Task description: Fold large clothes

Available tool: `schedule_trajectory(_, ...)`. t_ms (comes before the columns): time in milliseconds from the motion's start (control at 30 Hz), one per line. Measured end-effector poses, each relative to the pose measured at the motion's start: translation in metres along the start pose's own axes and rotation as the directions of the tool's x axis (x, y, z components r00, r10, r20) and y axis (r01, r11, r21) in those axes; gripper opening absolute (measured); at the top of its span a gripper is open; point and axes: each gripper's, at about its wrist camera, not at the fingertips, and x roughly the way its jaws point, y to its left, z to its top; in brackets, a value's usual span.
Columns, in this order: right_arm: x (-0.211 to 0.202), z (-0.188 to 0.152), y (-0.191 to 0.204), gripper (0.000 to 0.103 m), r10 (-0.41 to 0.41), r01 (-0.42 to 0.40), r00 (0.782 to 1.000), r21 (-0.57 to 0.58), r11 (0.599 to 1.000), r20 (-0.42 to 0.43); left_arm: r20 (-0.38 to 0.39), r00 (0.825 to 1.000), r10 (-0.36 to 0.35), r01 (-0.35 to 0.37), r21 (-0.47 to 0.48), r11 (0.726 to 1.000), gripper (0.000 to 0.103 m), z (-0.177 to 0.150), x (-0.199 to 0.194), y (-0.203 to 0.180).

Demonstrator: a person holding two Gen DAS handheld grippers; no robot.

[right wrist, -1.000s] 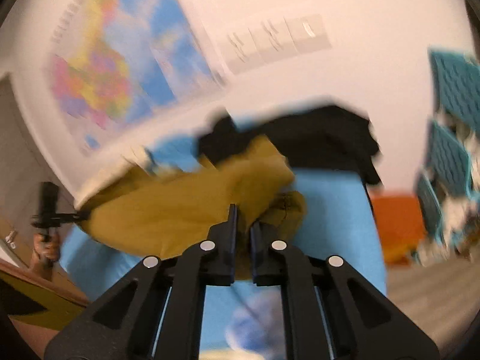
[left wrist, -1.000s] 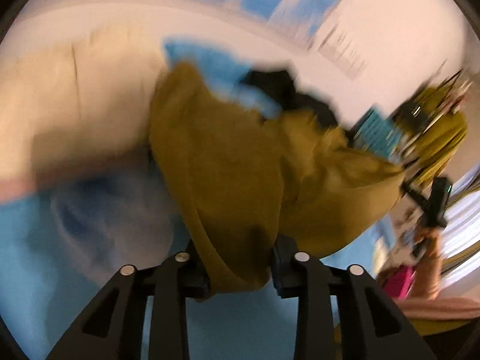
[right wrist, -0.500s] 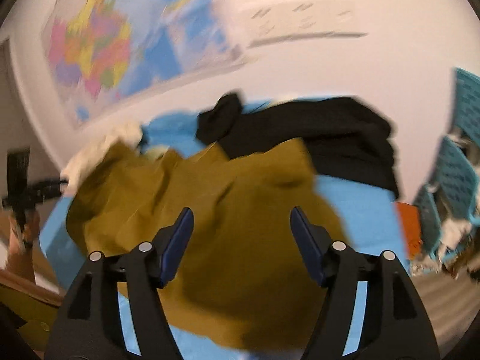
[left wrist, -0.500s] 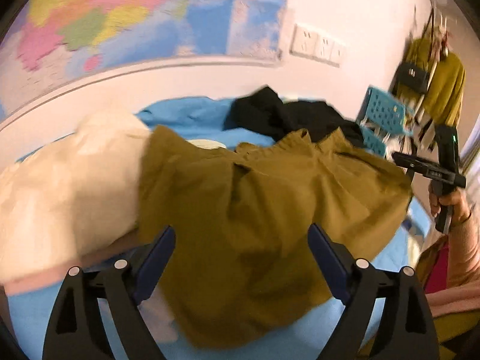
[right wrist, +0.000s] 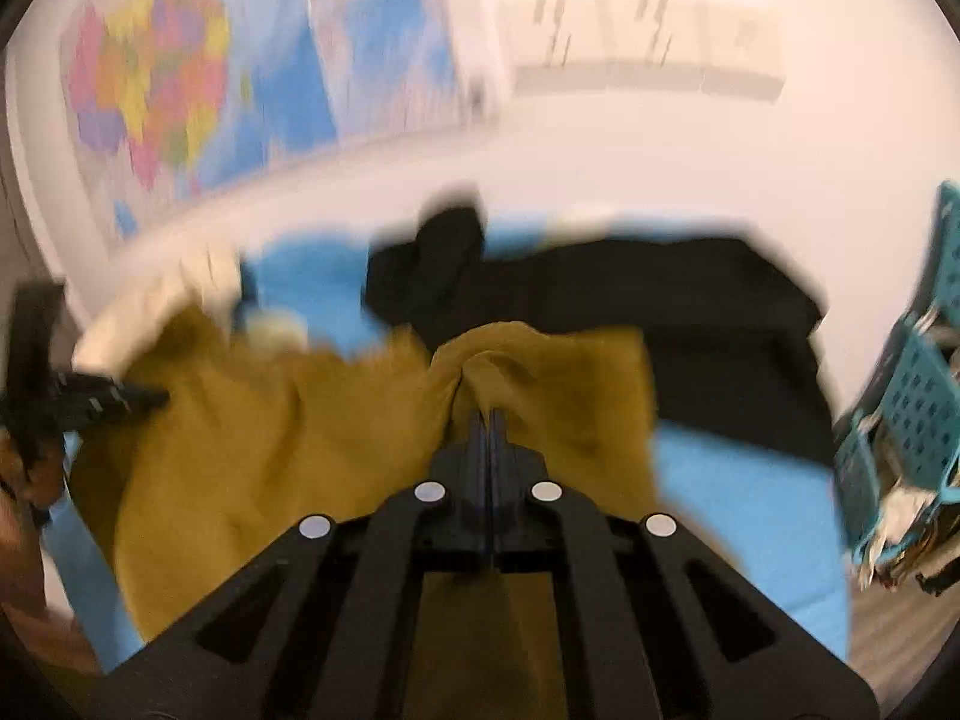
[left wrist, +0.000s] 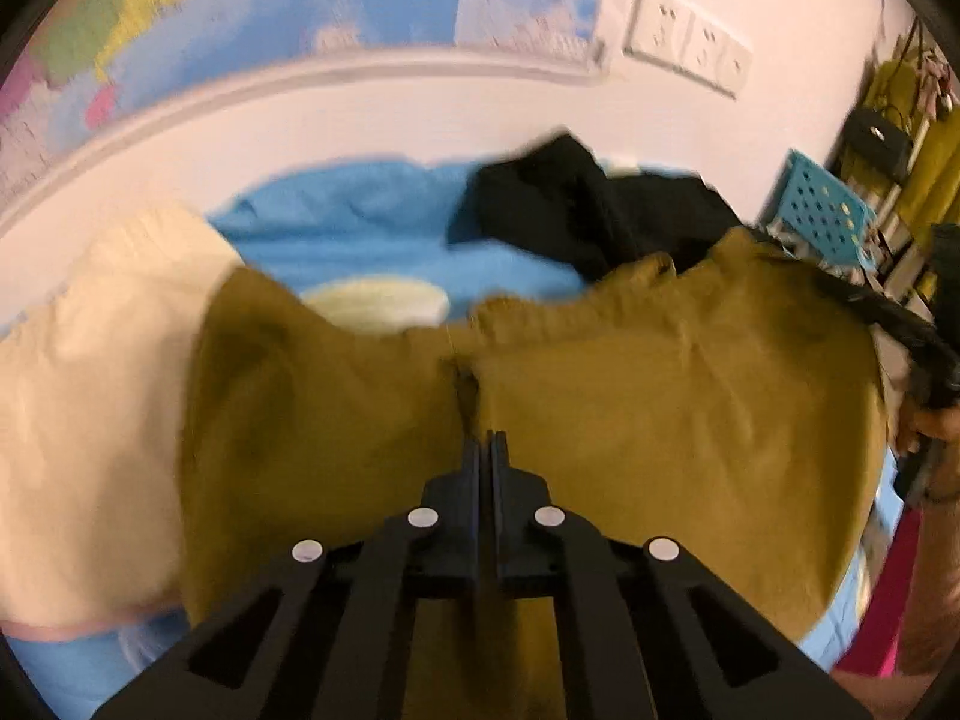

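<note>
A large olive garment (left wrist: 660,408) lies spread on a blue bedsheet (left wrist: 360,222). In the left wrist view my left gripper (left wrist: 486,438) has its jaws closing to a tight pinch on a small fold at the garment's middle. In the right wrist view the olive garment (right wrist: 270,432) bunches up at the tips of my right gripper (right wrist: 486,414), whose jaws are likewise closing on a raised ridge of cloth near the far edge. Both views are blurred by motion.
A black garment (left wrist: 588,210) lies behind the olive one by the wall, and a cream garment (left wrist: 90,390) to its left. Teal baskets (right wrist: 918,396) stand off the bed's right side. A wall map (left wrist: 240,0) and sockets (left wrist: 684,48) hang behind.
Both grippers let go of the olive garment, opened wide over it, then shut again on new folds. The garment now lies flatter and more spread out.
</note>
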Motion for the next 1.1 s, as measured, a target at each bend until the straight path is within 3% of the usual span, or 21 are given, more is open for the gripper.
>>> schedule_trajectory(67, -0.004, 0.005, -0.001, 0.001, -0.013, 0.013, 0.999, 0.007, 1.000, 0.048, 0.026, 1.000, 0.005, -0.004, -0.025, 1.000, 0.002, 0.009, -0.002, 0.007)
schedule_trajectory(133, 0.018, -0.005, -0.001, 0.001, -0.024, 0.024, 0.999, -0.011, 1.000, -0.029, -0.009, 1.000, -0.016, 0.016, -0.050, 0.999, 0.002, 0.009, 0.011, 0.015)
schedule_trajectory(233, 0.062, -0.029, -0.008, 0.001, -0.067, 0.064, 0.980, -0.019, 0.998, -0.186, -0.088, 0.995, 0.043, -0.047, -0.050, 0.998, 0.002, 0.001, 0.037, 0.019)
schedule_trajectory(300, 0.076, -0.039, -0.016, 0.002, -0.067, 0.071, 0.969, 0.010, 0.997, -0.236, -0.090, 0.996, 0.026, -0.033, -0.082, 0.996, 0.003, -0.005, 0.042, 0.027)
schedule_trajectory(367, 0.073, -0.040, -0.016, 0.006, -0.067, 0.073, 0.970, 0.016, 0.997, -0.235, -0.071, 0.997, 0.006, -0.014, -0.102, 0.995, 0.007, -0.007, 0.037, 0.031)
schedule_trajectory(433, 0.063, -0.037, -0.014, 0.023, -0.064, 0.072, 0.975, 0.028, 0.997, -0.211, -0.048, 0.998, 0.032, -0.035, -0.083, 0.996, 0.015, -0.010, 0.029, 0.027)
schedule_trajectory(467, 0.054, -0.034, -0.011, 0.042, -0.059, 0.067, 0.981, 0.039, 0.997, -0.185, -0.036, 0.998, 0.046, -0.048, -0.070, 0.996, 0.029, -0.013, 0.025, 0.023)
schedule_trajectory(500, 0.044, -0.033, -0.008, 0.051, -0.051, 0.058, 0.987, 0.045, 0.997, -0.151, -0.022, 0.998, 0.061, -0.062, -0.060, 0.996, 0.048, -0.015, 0.020, 0.019)
schedule_trajectory(567, 0.029, -0.029, 0.001, 0.051, -0.012, 0.016, 0.994, 0.037, 0.999, -0.110, 0.023, 0.995, 0.098, -0.097, -0.037, 0.995, 0.056, -0.020, 0.009, 0.009)
schedule_trajectory(767, 0.004, -0.034, 0.047, 0.051, 0.121, -0.124, 0.989, -0.038, 0.992, -0.081, 0.076, 0.987, 0.143, -0.144, 0.011, 0.989, 0.057, -0.027, -0.007, -0.010)
schedule_trajectory(967, 0.019, -0.047, 0.075, 0.050, 0.161, -0.174, 0.977, -0.092, 0.980, -0.138, 0.104, 0.985, 0.139, -0.142, 0.020, 0.990, 0.062, -0.032, -0.020, -0.016)
schedule_trajectory(1100, 0.051, -0.058, 0.080, 0.049, 0.104, -0.127, 0.974, -0.104, 0.986, -0.202, 0.098, 0.986, 0.132, -0.136, 0.037, 0.990, 0.063, -0.035, -0.018, -0.018)
